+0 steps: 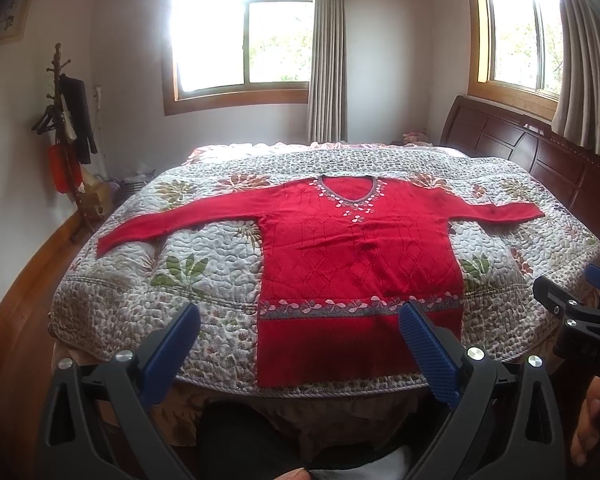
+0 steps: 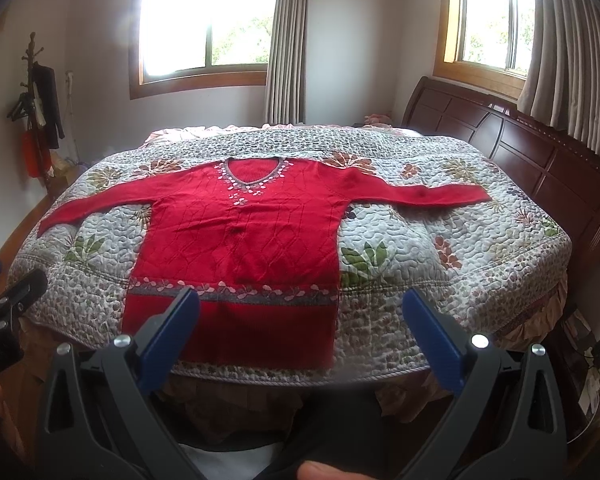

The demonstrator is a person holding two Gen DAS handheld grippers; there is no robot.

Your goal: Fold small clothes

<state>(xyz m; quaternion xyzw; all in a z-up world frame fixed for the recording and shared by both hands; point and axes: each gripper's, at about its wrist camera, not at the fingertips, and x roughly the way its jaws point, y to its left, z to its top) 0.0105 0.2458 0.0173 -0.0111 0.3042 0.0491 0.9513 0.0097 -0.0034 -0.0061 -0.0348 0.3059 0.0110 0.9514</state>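
A red knitted sweater (image 1: pixel 340 248) (image 2: pixel 240 240) lies flat on the quilted bedspread, front up, with both sleeves stretched out sideways and its hem at the near edge of the bed. It has a grey V-neck with pale leaf trim and a matching band above the hem. My left gripper (image 1: pixel 300 316) hangs open in front of the bed, short of the hem, holding nothing. My right gripper (image 2: pixel 300 304) is likewise open and empty, held off the near edge by the hem's right part. Each gripper shows at the side of the other's view.
The floral quilt (image 1: pixel 204 264) (image 2: pixel 440 240) covers the bed. A dark wooden headboard (image 2: pixel 520 148) runs along the right. A coat stand (image 1: pixel 66 128) with hanging clothes is by the left wall. Two curtained windows are behind. The person's legs (image 1: pixel 236 436) are below the grippers.
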